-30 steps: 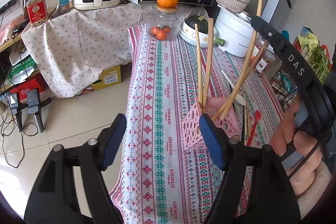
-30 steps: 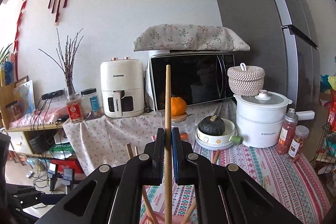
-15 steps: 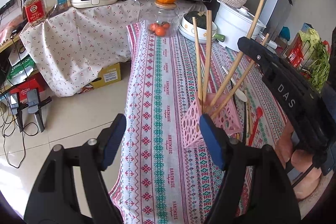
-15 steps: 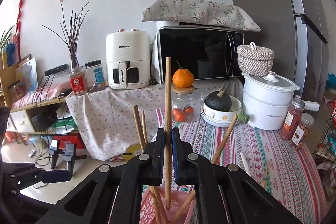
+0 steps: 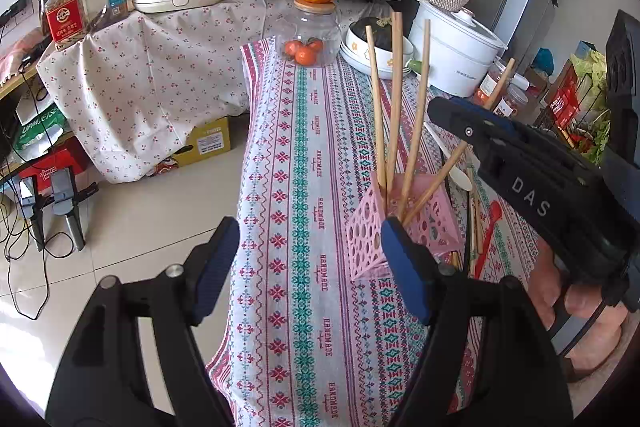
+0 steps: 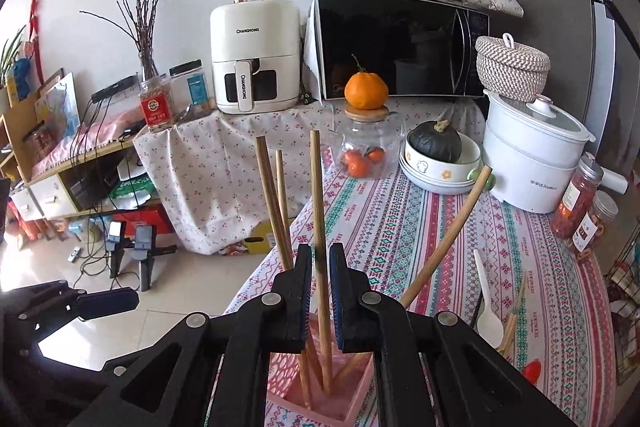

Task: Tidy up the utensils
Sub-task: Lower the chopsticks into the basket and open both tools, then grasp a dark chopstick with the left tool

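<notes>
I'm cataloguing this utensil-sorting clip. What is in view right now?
chopsticks: four, wooden, standing in the holder
holder: one, pink, on the tablecloth
loose chopsticks: count unclear, wooden, right of the holder
white spoon: one, lying on the tablecloth
red spoon: one, beside the loose chopsticks
glass jar: one, clear, far table end
orange: one, on the jar lid
squash: one, dark green, in a white bowl
pot: one, white, lidded, far right
air fryer: one, cream, back counter
microwave: one, black, back counter
left gripper: open, empty
right gripper: around one chopstick, grip unclear
</notes>
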The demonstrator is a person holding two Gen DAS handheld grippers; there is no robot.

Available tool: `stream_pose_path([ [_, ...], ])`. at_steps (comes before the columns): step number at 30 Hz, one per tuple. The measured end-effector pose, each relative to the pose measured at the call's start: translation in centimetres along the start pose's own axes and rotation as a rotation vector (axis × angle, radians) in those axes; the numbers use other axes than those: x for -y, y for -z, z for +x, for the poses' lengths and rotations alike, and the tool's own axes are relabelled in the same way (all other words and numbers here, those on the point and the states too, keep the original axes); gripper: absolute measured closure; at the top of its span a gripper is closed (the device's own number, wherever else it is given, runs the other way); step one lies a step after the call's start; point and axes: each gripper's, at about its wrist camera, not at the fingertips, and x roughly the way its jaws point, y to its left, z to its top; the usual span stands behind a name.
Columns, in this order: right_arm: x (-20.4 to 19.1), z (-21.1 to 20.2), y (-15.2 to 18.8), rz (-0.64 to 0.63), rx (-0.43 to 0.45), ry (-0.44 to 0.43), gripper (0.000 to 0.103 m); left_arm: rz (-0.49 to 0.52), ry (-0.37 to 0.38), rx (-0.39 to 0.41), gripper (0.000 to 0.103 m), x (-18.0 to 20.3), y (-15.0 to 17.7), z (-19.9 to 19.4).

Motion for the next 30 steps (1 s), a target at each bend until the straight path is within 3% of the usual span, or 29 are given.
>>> stream_pose_path([
  [3, 0.6, -0.9, -0.4, 0.032, 0.019, -0.027, 0.07, -0.001, 0.004, 0.008, 0.026, 0.0, -0.1, -0.2],
  [7, 1.7, -2.8, -1.0, 0.056, 0.039, -0.043, 0.059, 0.016, 0.009, 0.025, 0.022, 0.5, -0.1, -0.7],
  [10, 3.2, -4.6, -1.1, 0.078, 0.039, -0.048, 0.044, 0.032, 0.018, 0.036, 0.021, 1.3, -0.1, -1.1],
  [15, 7.1, -7.4, -0.6, 0.101, 0.021, 0.001, 0.028, 0.076, 0.037, 0.047, 0.017, 3.5, 0.1, -1.6],
  [21, 13.2, -9.5, 1.6, 0.187, -0.033, 0.103, 0.019, 0.159, 0.081, 0.042, 0.016, 7.7, 0.5, -1.7],
  [30, 20.7, -10.8, 5.5, 0.297, -0.185, 0.227, 0.017, 0.342, 0.115, 0.001, 0.016, 15.4, 1.8, -0.5],
])
